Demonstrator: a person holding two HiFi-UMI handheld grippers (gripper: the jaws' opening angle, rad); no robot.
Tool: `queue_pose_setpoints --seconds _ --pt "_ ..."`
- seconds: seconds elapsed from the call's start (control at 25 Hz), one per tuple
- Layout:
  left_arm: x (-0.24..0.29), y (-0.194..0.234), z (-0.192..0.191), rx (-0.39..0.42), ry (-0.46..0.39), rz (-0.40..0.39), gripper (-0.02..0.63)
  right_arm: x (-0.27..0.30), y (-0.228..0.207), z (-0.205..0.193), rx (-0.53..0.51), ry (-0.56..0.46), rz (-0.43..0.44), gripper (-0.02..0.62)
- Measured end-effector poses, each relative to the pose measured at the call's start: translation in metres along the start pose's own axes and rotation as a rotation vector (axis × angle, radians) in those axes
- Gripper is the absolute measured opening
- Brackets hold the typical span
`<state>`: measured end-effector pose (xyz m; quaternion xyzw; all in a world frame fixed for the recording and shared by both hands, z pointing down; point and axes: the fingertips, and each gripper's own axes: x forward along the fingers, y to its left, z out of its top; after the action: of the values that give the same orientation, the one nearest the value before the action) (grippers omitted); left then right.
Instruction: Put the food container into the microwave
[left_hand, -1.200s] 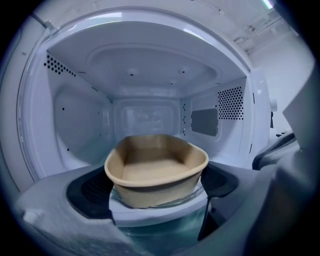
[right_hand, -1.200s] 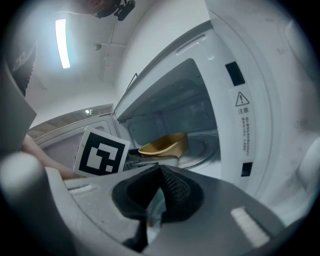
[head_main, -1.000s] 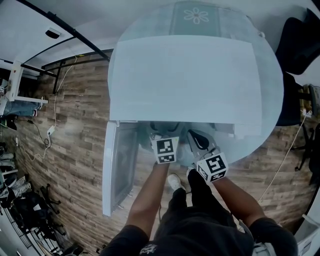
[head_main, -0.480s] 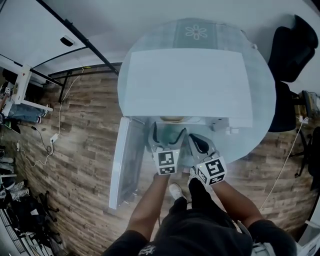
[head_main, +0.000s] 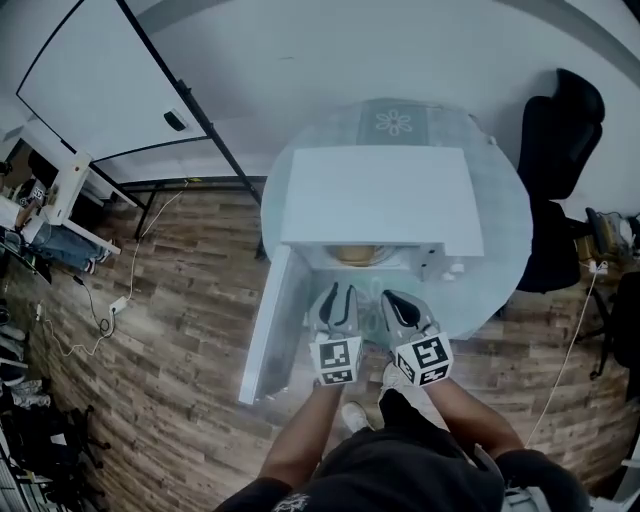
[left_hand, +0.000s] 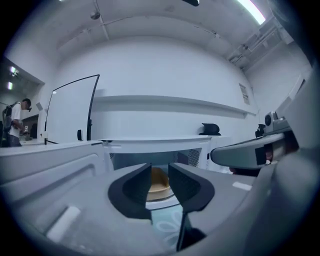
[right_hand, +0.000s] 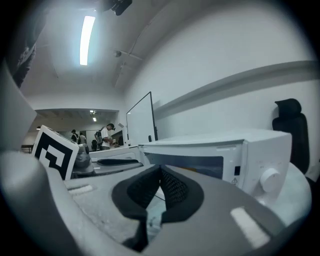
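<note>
The white microwave (head_main: 380, 200) stands on a round glass table (head_main: 500, 260) with its door (head_main: 272, 320) swung open to the left. A tan food container (head_main: 357, 254) sits inside the cavity, and the left gripper view shows this container (left_hand: 160, 186) beyond the jaws. My left gripper (head_main: 338, 292) hovers in front of the opening. Its jaws have just been closing to a narrow gap, with nothing between them. My right gripper (head_main: 396, 300) is beside it, jaws together and empty. The right gripper view shows the microwave's front and knob (right_hand: 270, 179).
A black office chair (head_main: 550, 150) stands right of the table. A whiteboard (head_main: 100, 80) on a stand is at the far left. Cables lie on the wooden floor (head_main: 180, 300). People stand far off in the right gripper view.
Both grippers have drawn back from the microwave's opening and risen. The left jaws have narrowed. The container stays inside the cavity.
</note>
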<state>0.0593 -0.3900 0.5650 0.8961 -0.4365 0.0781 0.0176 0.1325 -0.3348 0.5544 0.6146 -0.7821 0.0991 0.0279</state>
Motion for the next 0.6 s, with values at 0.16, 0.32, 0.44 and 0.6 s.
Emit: queue_pose_setpoints --seconds 0.16,0.32,0.44,0.6 --pt "-0.038 -0.003 0.015 -0.015 -0.035 -0.017 0.008 -0.021 0.023 0.017 -0.024 -0.027 -0.004 0.002" --pt "-0.076 -0.010 0.025 -0.044 -0.064 -0.051 0.005 -0.046 0.046 0.027 -0.069 -0.044 -0.008 0.002" --pt "-0.098 -0.015 0.033 -0.041 -0.084 -0.078 0.005 -0.063 0.062 0.036 -0.113 -0.069 -0.008 0.002" --pt "-0.127 -0.014 0.042 0.001 -0.097 -0.088 0.005 -0.084 0.087 0.051 -0.145 -0.101 -0.017 0.002"
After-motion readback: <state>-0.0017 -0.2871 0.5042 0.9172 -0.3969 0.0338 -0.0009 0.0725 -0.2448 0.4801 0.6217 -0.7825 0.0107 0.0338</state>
